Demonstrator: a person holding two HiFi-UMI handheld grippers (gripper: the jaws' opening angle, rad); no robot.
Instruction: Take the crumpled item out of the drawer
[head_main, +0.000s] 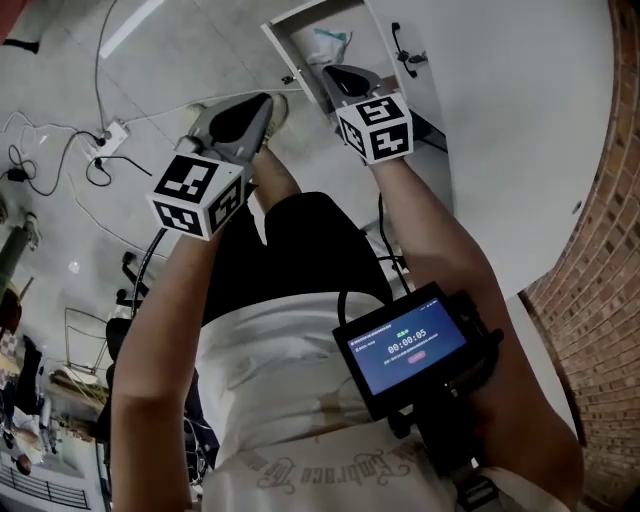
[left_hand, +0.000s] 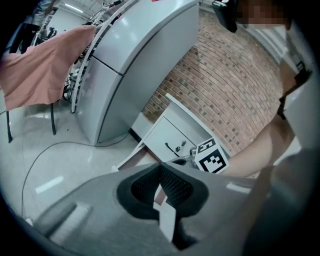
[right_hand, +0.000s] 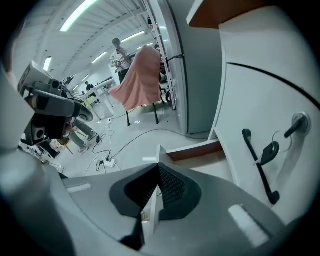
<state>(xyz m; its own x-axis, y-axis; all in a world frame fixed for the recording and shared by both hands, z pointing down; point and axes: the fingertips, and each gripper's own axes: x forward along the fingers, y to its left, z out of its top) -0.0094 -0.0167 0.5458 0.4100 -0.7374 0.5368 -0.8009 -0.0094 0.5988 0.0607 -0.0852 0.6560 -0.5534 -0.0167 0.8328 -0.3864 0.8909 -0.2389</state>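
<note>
In the head view a small white drawer (head_main: 300, 28) stands pulled open at the top, with a pale crumpled item (head_main: 328, 45) lying inside. My right gripper (head_main: 335, 72) hangs just short of the drawer's open side, its jaws shut and empty. My left gripper (head_main: 268, 105) is lower and to the left, over the floor, also shut with nothing in it. In the right gripper view the shut gripper (right_hand: 159, 167) points at the drawer's side wall (right_hand: 192, 150); the crumpled item is hidden there. The left gripper (left_hand: 160, 165) faces the cabinet (left_hand: 172, 132).
The cabinet front carries a black handle (right_hand: 260, 160) and a key (right_hand: 295, 125). A brick wall (head_main: 600, 250) stands on the right. Cables and a power strip (head_main: 110, 135) lie on the floor at left. A tall grey cabinet (left_hand: 135, 65) and a pink cloth (left_hand: 45, 70) stand farther off.
</note>
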